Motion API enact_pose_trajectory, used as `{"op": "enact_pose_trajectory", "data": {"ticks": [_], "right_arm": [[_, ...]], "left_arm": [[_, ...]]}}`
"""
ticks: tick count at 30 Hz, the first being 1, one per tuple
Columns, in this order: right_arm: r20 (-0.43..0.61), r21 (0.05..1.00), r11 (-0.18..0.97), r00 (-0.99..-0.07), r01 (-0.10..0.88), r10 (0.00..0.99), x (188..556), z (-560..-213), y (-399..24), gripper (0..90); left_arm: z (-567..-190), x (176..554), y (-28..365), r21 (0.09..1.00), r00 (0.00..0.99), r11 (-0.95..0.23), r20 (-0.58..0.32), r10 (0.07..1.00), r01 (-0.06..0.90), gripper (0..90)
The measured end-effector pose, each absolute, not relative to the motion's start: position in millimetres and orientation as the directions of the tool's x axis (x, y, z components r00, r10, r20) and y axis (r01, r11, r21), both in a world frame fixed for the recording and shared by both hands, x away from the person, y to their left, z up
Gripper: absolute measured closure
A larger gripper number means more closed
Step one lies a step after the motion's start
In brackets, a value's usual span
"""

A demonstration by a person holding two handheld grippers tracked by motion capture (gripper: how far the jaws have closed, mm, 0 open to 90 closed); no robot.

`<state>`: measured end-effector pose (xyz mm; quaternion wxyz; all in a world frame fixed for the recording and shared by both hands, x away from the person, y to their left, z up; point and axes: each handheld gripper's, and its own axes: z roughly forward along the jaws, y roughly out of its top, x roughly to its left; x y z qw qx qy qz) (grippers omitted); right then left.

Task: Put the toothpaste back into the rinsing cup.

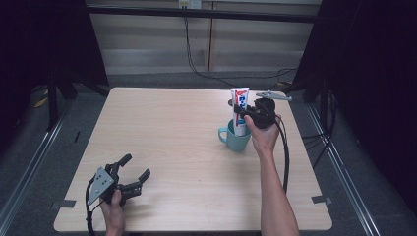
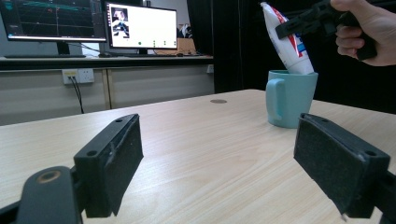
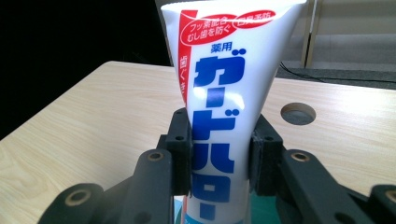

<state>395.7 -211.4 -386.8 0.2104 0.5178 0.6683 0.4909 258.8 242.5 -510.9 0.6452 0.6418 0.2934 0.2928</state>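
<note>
though clamped, tube [image 3: 224, 116] in mug [image 2: 289, 98]

Toothpaste tube [image 1: 240, 109] stands in mug [image 1: 235, 137] — table's [image 1: 172, 147] far-right part.

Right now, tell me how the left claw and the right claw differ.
The left claw is open and holds nothing; the right claw is shut on the toothpaste tube.
The left claw sits low near the table's front left edge; the right claw is raised over the teal mug at the far right.
Both are black, two-jawed and hand-held.
</note>
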Motion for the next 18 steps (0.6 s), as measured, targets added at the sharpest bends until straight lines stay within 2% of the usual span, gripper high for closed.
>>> {"op": "enact_pose_trajectory", "data": {"ticks": [18], "right_arm": [[0.220, 0.852, -0.001, -0.358, 0.523, 0.907, 395.5, -403.4, -215.1, 66.4]], "left_arm": [[-510.9, 258.9, 242.7, 1.000, 0.654, 0.002, 0.000, 0.756, -0.003, 15.4]]}}
